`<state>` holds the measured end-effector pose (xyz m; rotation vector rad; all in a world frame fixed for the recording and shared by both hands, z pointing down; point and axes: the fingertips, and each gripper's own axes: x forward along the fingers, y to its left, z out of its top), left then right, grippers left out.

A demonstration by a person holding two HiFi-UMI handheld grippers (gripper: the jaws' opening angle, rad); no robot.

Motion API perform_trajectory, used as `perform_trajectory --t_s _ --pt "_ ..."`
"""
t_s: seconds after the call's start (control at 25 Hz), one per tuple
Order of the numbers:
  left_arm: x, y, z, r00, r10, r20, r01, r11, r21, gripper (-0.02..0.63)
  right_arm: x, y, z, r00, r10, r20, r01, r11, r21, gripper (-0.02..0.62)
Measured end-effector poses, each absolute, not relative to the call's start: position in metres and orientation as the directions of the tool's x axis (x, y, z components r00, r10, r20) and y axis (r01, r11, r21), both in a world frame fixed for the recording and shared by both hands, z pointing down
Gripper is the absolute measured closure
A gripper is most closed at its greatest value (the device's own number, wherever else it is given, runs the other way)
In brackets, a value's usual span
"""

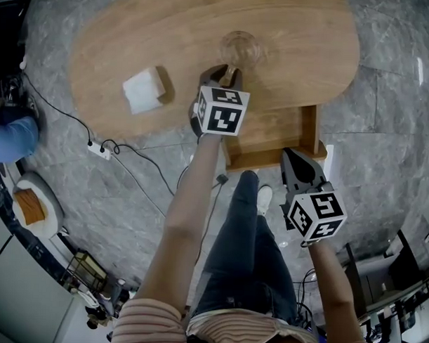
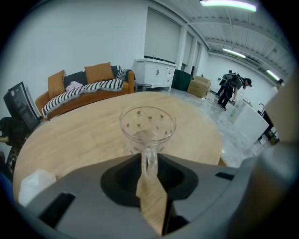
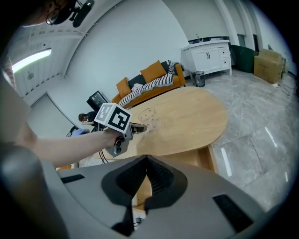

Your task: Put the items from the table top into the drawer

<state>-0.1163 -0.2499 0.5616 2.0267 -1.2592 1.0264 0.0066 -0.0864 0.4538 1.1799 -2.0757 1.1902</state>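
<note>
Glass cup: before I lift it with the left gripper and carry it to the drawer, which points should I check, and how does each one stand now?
1. Handle between the jaws of the left gripper: ok.
2. Firm pinch on the handle: cannot tell; the tips sit close beside it, but pressing does not show.
3. Glass cup upright: ok.
4. Drawer open: ok.
5. Right gripper out of the way: probably not ok; it hangs at the drawer's front edge.
6. White block apart from the cup: ok.
</note>
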Motion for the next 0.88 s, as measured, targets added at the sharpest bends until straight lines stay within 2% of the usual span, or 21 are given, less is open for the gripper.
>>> perform_trajectory --t_s 0.12,0.88 --pt "-0.115 -0.25 0.561 0.271 -0.488 0.83 -0.902 -0.429 0.042 0.546 0.011 -0.088 0.454 -0.515 -0.45 0.729 -0.857 0.246 -0.453 0.586" --pt "-0.116 -0.232 0.548 0.264 -0.537 0.801 -0.905 -0.426 0.012 0.561 0.021 -0.083 0.455 -0.502 -0.456 0.734 -0.864 0.224 -0.451 0.586"
